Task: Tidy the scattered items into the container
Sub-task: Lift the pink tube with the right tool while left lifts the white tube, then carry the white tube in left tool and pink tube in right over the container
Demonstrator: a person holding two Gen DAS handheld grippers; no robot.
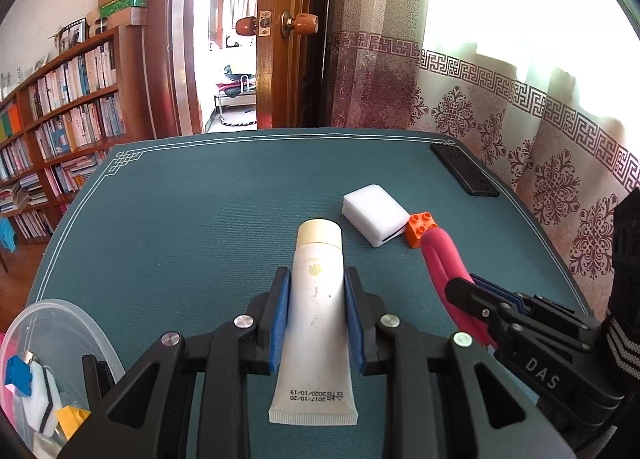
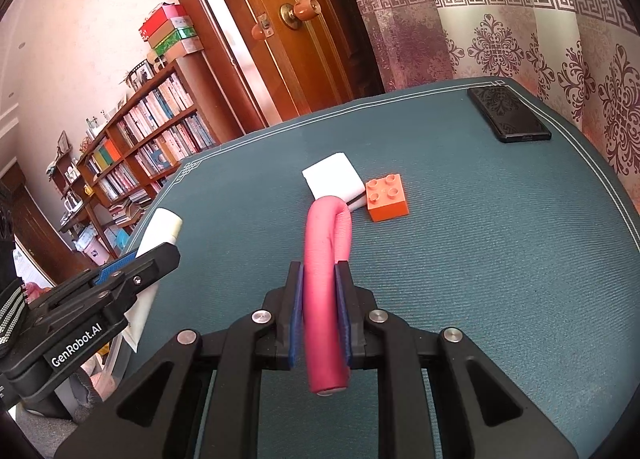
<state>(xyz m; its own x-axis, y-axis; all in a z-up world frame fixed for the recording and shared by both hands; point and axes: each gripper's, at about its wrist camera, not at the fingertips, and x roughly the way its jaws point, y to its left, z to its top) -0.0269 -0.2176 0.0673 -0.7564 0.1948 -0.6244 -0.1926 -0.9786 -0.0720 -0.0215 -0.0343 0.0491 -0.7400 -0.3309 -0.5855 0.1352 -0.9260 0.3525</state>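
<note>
My left gripper [image 1: 317,279] is shut on a white tube [image 1: 316,323] with a cream cap that points away from me. My right gripper [image 2: 319,273] is shut on a bent pink foam roller [image 2: 326,283], whose loop reaches the white sponge block [image 2: 332,175]. An orange toy brick [image 2: 387,195] sits beside that sponge. In the left wrist view the roller [image 1: 438,255], the brick [image 1: 421,227] and the sponge [image 1: 374,213] lie to the right. A clear plastic container [image 1: 86,323] at lower left holds blue, white and yellow pieces.
A black phone [image 2: 508,115] lies near the far right corner of the teal table mat [image 1: 192,211]. Patterned curtains hang to the right, a wooden door stands behind the table, and a bookshelf fills the left.
</note>
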